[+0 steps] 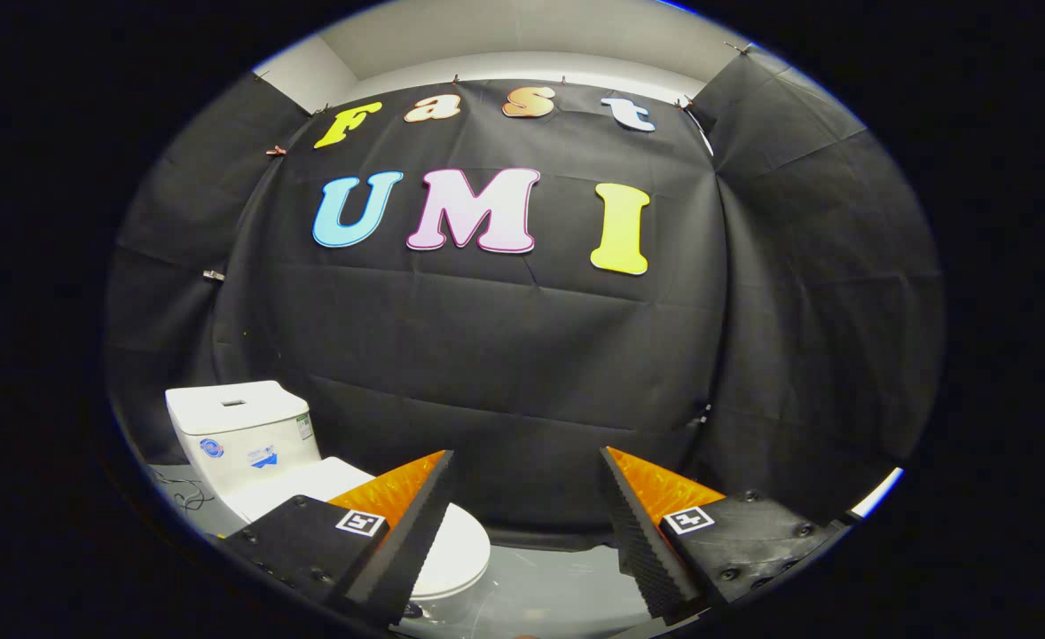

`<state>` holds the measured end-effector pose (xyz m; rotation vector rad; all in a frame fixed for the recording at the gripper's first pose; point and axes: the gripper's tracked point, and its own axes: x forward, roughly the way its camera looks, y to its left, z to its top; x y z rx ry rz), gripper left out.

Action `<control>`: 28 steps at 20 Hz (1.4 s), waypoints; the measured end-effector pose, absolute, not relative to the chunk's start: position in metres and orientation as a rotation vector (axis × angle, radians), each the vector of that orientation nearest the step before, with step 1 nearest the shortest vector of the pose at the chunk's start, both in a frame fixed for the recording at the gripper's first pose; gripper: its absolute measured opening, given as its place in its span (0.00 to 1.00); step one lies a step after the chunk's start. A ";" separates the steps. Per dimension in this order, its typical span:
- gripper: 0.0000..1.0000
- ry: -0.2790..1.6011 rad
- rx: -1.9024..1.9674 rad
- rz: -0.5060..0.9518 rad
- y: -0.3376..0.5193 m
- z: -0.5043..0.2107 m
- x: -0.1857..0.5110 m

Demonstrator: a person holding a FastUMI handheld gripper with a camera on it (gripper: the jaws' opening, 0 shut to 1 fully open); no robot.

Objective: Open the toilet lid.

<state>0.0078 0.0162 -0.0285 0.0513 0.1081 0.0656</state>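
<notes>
Gripper view: fingers (527,461) apart above grey floor (540,577).

1. the toilet (310,497) is white all over: tank (239,435), and the closed toilet lid (451,550) alike.
2. the tank front carries small blue stickers (212,447) and a sticker with a green edge (305,427) at its corner.
3. the floor (540,586) is pale grey and glossy.
4. the booth wall (505,355) is black cloth, creased in a grid of fold lines.
5. the gripper (527,461), fingers spread apart, bears black-and-white square markers (361,522).
</notes>
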 end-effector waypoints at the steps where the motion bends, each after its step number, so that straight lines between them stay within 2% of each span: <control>1: 0.98 0.112 0.049 0.067 0.015 -0.030 0.011; 3: 0.98 0.142 0.073 0.099 0.017 -0.038 0.019; 8: 0.98 0.348 0.206 0.163 0.022 -0.098 0.027; 12: 0.98 0.587 0.330 0.248 0.041 -0.168 0.009; 18: 0.99 0.848 0.566 0.289 0.077 -0.240 -0.014; 22: 0.99 1.083 0.723 0.331 0.114 -0.298 -0.056; 28: 0.98 1.276 0.943 0.340 0.156 -0.344 -0.085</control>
